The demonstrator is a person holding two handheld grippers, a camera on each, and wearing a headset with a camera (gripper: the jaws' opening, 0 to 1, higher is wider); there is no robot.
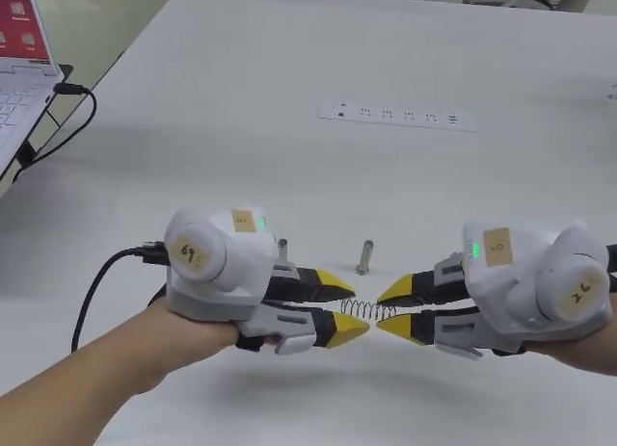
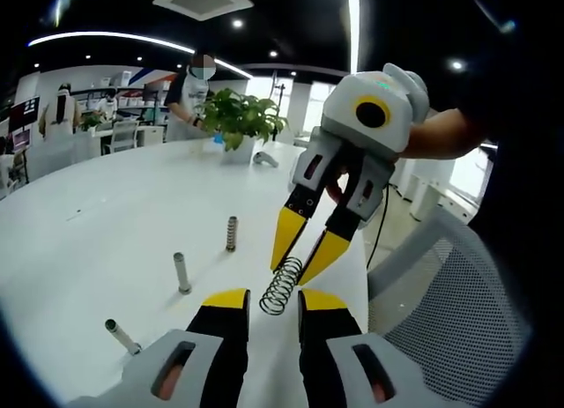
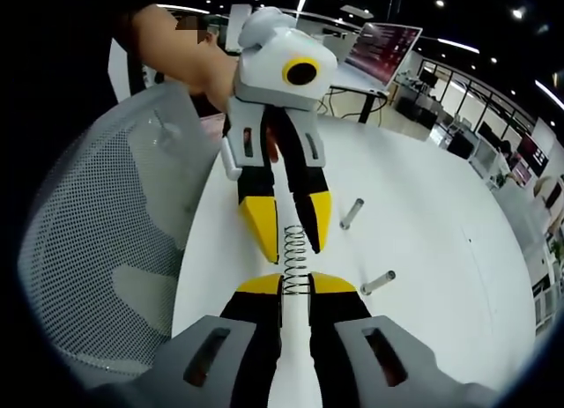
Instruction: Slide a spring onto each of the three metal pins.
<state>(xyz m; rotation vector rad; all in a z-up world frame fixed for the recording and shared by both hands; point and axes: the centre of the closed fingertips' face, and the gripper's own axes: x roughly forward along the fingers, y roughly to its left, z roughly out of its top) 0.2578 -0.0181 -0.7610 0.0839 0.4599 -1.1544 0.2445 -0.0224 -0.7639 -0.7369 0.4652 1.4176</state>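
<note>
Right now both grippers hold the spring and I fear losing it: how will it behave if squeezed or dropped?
The spring, thin open coils between the left gripper and right gripper, will likely bend and squash easily. It is probably very light for its length. Being round, it may roll on the smooth table if dropped.

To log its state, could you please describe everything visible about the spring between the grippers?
The spring is a thin, silvery wire coil, looking like steel, and straight. It lies level above the white table, one end pinched between the yellow tips of the left gripper, the other by the right gripper. Nothing else touches it.
</note>
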